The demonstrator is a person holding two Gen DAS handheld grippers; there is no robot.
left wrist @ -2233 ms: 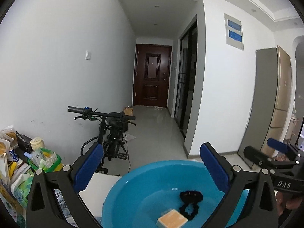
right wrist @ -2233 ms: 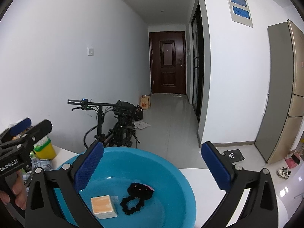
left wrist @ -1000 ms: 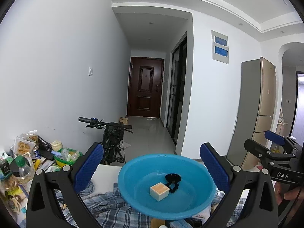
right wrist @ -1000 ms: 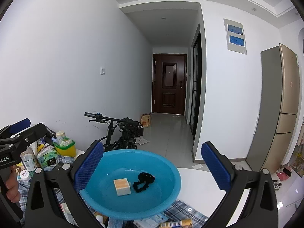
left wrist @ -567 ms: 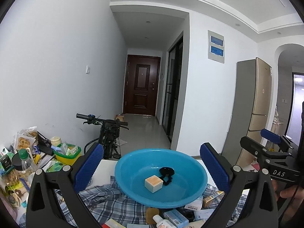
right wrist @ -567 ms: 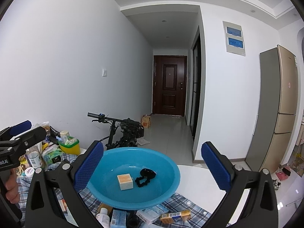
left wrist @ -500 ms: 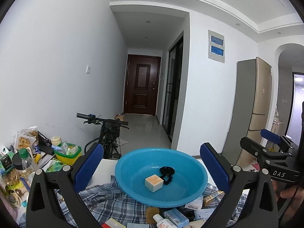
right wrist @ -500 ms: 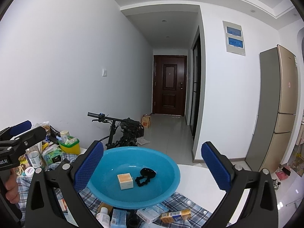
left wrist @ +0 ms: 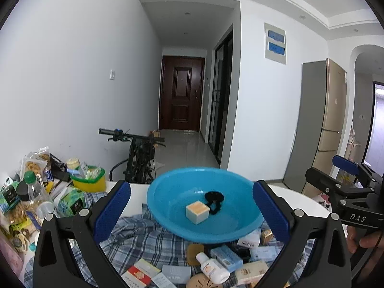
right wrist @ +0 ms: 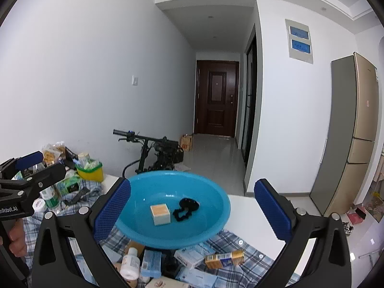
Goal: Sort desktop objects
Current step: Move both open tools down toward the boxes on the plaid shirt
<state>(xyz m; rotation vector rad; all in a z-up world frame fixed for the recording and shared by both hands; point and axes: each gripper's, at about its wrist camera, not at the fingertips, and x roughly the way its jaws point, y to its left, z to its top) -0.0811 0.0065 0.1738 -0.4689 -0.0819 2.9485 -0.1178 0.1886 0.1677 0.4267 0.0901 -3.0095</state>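
Note:
A blue basin (left wrist: 168,199) rests on a heap of small things and holds a cream cube box (left wrist: 197,213) and a black hair tie (left wrist: 214,199). My left gripper (left wrist: 191,187) is open and empty, held back from the basin and framing it. The right wrist view shows the same basin (right wrist: 206,204), cube box (right wrist: 160,214) and hair tie (right wrist: 186,208). My right gripper (right wrist: 192,183) is also open and empty, short of the basin. In front of and under the basin lie a white bottle (left wrist: 212,267), a blue box (left wrist: 225,255) and an orange barcode box (right wrist: 224,258).
A plaid cloth (left wrist: 134,237) covers the white table (right wrist: 252,216). At the left stand a yellow-green tub (left wrist: 90,182), a water bottle (left wrist: 32,192) and snack packs. A bicycle (left wrist: 139,156) leans behind the table, and a fridge (left wrist: 321,124) stands at the right.
Both grippers have drawn back and up from the basin, so it looks smaller and the clutter in front of it has come into view. Both have stayed open.

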